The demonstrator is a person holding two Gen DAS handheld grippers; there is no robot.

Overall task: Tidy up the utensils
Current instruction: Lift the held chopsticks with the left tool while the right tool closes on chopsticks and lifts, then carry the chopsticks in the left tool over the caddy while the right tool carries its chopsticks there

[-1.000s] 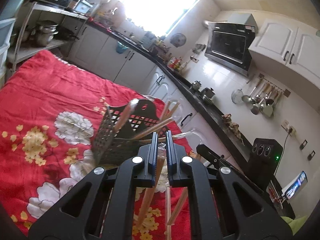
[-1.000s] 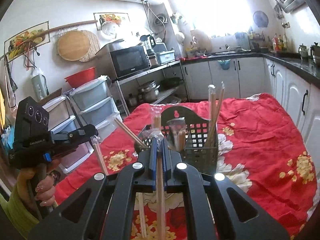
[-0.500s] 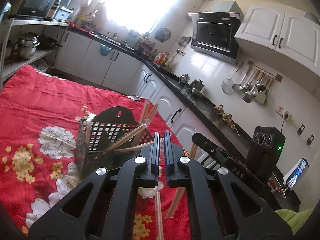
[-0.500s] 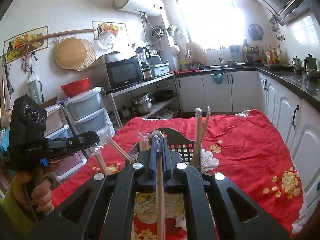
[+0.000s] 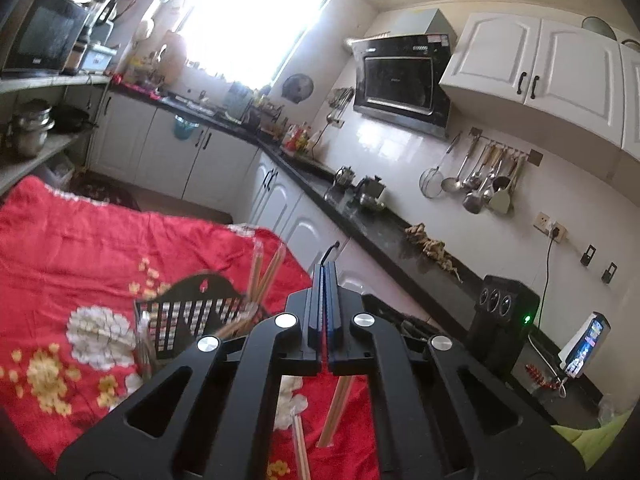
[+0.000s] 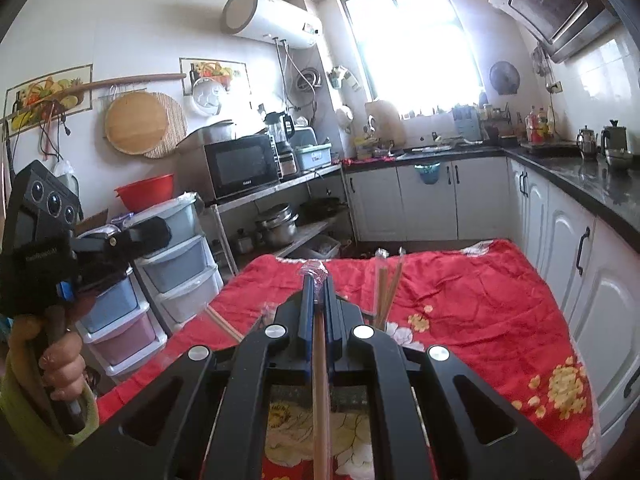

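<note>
A black mesh utensil basket (image 5: 188,314) stands on the red flowered cloth (image 5: 80,248), with several wooden chopsticks (image 5: 264,276) leaning out of it. My left gripper (image 5: 324,266) is shut with nothing between its pads, raised above and to the right of the basket. Two loose chopsticks (image 5: 336,410) lie on the cloth under it. My right gripper (image 6: 316,276) is shut on a plastic-wrapped chopstick (image 6: 320,380) that runs back along its fingers. Its body hides most of the basket; only upright chopsticks (image 6: 386,288) show past it.
A person's hand (image 6: 60,360) holds the left gripper (image 6: 154,232) at the left of the right wrist view. Plastic drawers (image 6: 176,264) and a metal shelf with pots (image 6: 280,224) stand beyond the cloth's left edge. White cabinets (image 6: 568,264) run along the right.
The left gripper let go of its chopstick, then shut empty and rose, tilting upward. The right gripper also lifted, still holding its chopstick, so the basket sank lower in both views.
</note>
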